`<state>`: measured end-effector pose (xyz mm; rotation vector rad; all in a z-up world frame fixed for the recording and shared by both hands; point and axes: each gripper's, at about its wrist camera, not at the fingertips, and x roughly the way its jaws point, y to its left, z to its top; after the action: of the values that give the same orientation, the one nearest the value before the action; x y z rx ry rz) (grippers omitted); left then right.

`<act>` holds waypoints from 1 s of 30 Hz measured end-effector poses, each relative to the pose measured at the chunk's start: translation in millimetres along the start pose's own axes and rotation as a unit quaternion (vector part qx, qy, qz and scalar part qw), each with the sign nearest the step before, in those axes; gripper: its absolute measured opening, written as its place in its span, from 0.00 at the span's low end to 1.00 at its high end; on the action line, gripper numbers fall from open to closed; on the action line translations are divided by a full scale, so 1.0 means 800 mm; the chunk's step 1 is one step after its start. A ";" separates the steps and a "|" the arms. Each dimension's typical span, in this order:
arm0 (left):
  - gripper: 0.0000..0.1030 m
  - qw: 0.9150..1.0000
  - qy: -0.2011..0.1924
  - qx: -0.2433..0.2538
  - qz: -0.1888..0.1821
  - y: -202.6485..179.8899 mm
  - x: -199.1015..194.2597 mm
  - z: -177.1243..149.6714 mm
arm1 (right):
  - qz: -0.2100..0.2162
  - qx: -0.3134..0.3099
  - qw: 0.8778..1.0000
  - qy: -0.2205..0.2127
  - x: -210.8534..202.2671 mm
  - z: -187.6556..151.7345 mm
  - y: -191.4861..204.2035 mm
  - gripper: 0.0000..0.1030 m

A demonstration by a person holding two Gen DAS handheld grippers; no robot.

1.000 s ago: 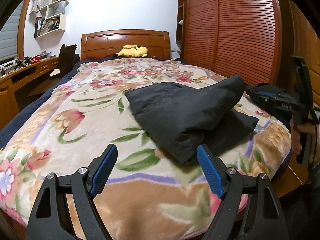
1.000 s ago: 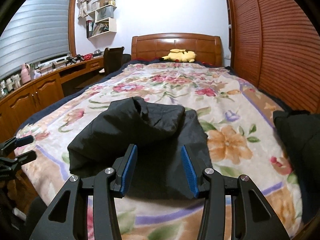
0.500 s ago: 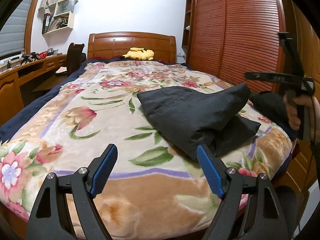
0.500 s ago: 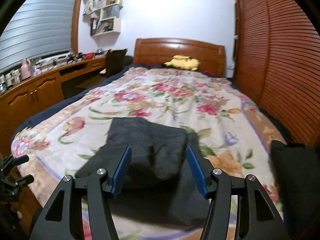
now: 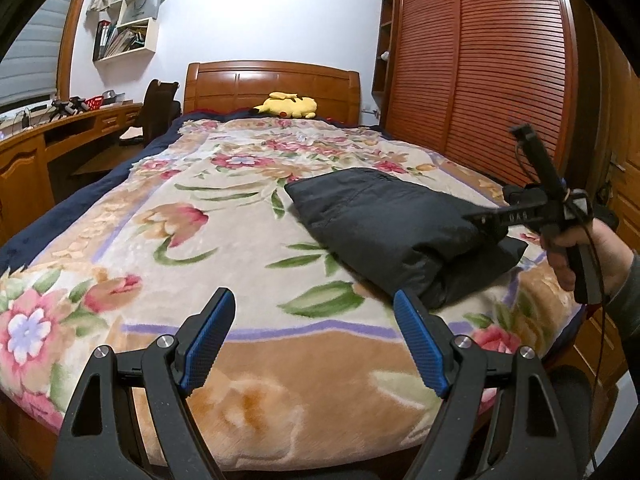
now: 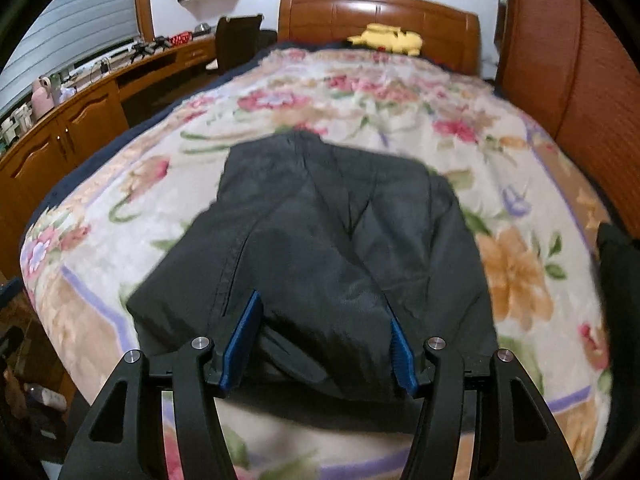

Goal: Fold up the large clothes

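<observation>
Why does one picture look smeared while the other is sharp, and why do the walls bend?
Right wrist view: motion blur smears the floral blanket and yellow plush toy; the folded black garment stays fairly legible. Left wrist view: crisp, with glare on the white wall. Both: fisheye lenses curve the slatted wooden wardrobe doors.

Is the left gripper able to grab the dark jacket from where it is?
Probably yes. The left gripper is open over bare blanket, and nothing lies between it and the folded jacket ahead to its right. The right gripper is already at the jacket's near end.
</observation>
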<state>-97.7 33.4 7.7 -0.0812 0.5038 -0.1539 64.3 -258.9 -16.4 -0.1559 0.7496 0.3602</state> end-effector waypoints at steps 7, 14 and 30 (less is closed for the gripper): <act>0.80 1.000 0.001 0.001 -0.003 -0.002 -0.003 -0.005 | 0.026 0.014 0.999 0.012 0.015 -0.002 -0.015 0.59; 0.80 1.000 0.002 0.006 -0.005 -0.007 -0.005 -0.005 | 0.027 0.007 1.000 0.002 0.020 -0.006 -0.015 0.58; 0.80 1.000 0.001 0.009 -0.010 -0.013 -0.009 -0.004 | -0.009 -0.064 0.995 -0.079 -0.044 -0.007 0.009 0.05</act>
<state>-106.7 23.8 9.6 -0.0689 0.5028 -0.1778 34.3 -262.9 3.8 -0.2513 0.5692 0.3995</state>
